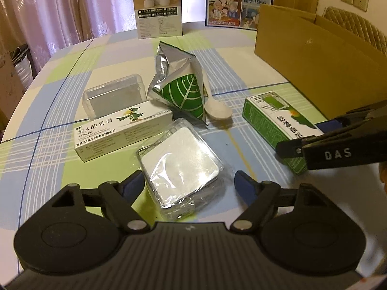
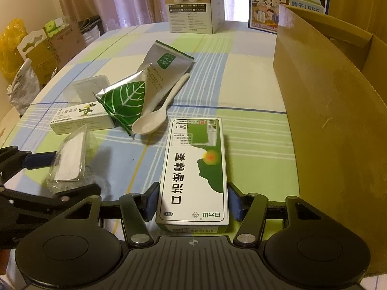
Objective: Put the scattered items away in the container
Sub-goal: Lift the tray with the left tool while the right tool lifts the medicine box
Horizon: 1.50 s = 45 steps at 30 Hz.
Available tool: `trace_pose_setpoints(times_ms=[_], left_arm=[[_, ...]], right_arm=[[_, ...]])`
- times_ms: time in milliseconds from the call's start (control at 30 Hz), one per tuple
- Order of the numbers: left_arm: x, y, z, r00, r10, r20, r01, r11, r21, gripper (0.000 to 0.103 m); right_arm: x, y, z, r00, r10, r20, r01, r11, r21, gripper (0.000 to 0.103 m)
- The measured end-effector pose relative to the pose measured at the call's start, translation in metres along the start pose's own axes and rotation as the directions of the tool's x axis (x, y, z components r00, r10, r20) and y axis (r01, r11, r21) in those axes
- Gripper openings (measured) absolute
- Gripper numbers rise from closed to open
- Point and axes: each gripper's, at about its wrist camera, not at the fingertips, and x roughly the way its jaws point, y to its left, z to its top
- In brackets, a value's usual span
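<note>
On a checked worktop [image 1: 60, 101] strewn with small goods, you work two claws at once. At far left lie a clear plastic case [image 1: 113, 94] and a white ointment box [image 1: 123, 130], with a foil leaf-print pouch [image 1: 179, 84] and a white spoon [image 1: 217, 112] just beyond. Your left claw [image 1: 191, 183] stands wide around a plastic-wrapped white pad [image 1: 179, 162], its blue fingers [image 1: 244, 188] clear of the wrapper on either side. Further right, your right claw [image 2: 192, 201] straddles the near end of the green spray box [image 2: 196, 169], fingers just beside its edges; whether they already pinch it cannot be told. At far right stands the open cardboard container [image 2: 333, 111], close to that box. Both grasps appear to be at the closing stage. Next you would likely squeeze each claw firmly, lift clear of the cloth, and carry the loads over the container's tall near wall.
</note>
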Motion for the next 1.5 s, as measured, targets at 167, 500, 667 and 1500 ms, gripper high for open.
trace_pose_setpoints(times_ms=[167, 500, 667, 1500], left_arm=[[0.009, 0.002, 0.002, 1.000, 0.027, -0.012, -0.027, 1.000, -0.009, 0.076], [-0.001, 0.018, -0.001, 0.999, 0.039, 0.013, -0.038, 0.997, -0.074, 0.057], [-0.017, 0.017, 0.005, 0.998, 0.045, 0.046, -0.042, 0.997, -0.067, 0.057], [-0.115, -0.030, 0.009, 0.991, 0.003, 0.135, -0.005, 1.000, 0.014, 0.057]], right_arm=[[0.000, 0.000, 0.000, 1.000, 0.001, -0.001, -0.001, 1.000, -0.001, 0.054], [-0.005, 0.005, -0.003, 1.000, 0.024, 0.012, -0.024, 1.000, -0.003, 0.053], [-0.017, 0.006, -0.005, 0.999, 0.030, 0.044, -0.029, 1.000, -0.009, 0.053], [-0.131, 0.010, -0.014, 0.975, 0.029, 0.218, -0.029, 1.000, -0.001, 0.053]])
